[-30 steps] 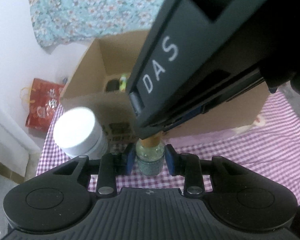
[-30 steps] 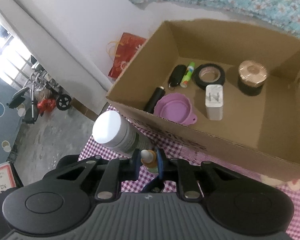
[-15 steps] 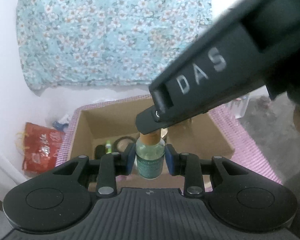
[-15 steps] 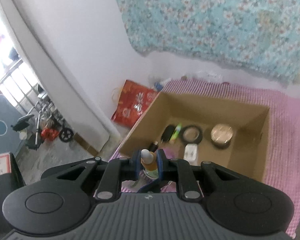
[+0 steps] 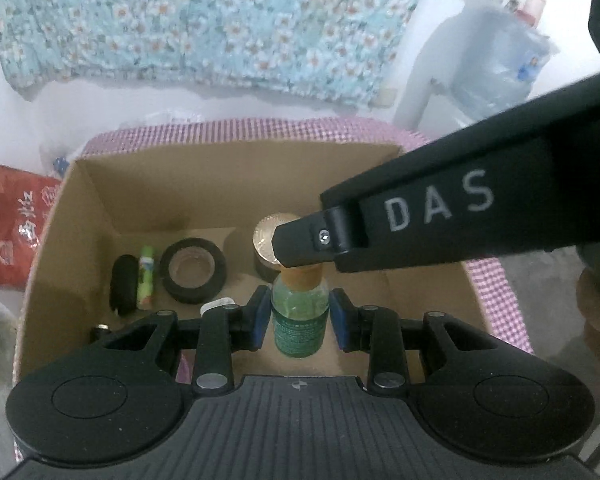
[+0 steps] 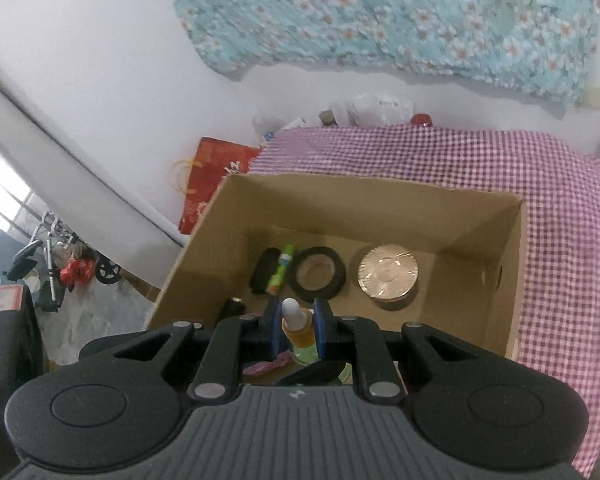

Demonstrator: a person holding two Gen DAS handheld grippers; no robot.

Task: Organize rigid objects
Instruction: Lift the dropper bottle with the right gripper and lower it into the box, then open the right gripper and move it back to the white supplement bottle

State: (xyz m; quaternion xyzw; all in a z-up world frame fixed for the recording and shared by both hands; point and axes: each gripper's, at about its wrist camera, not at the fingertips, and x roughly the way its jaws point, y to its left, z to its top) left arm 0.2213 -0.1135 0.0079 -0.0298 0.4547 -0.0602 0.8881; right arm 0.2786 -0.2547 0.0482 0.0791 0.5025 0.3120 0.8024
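Both grippers clamped on the same small bottle [image 5: 299, 322], held up over the open cardboard box [image 6: 380, 200].

Left gripper [image 5: 299, 316]: blue pads pressed on the green glass body from either side, bottle upright between the jaws. Right gripper [image 6: 297, 326]: jaws nearly shut, pinching the orange collar just under the white dropper tip, which sticks up past the pads. In the left view the right unit comes in from the right and covers the bottle's top.

Ahead of the jaws, on the box floor: black tape roll [image 6: 319, 273] dead ahead, round gold-lidded tin [image 6: 388, 276] ahead-right, green-and-white tube [image 6: 281, 269] and a black oblong item [image 6: 265, 270] ahead-left, side by side and touching or nearly so. A small black cylinder [image 6: 233, 305] sits left of the left pad. Something purple [image 6: 266, 365] is under the jaws, mostly hidden, possibly a cup or lid.

Box sits on a pink checked cloth [image 6: 560, 220]. Red bag [image 5: 16, 220] is left of the box, off the table.
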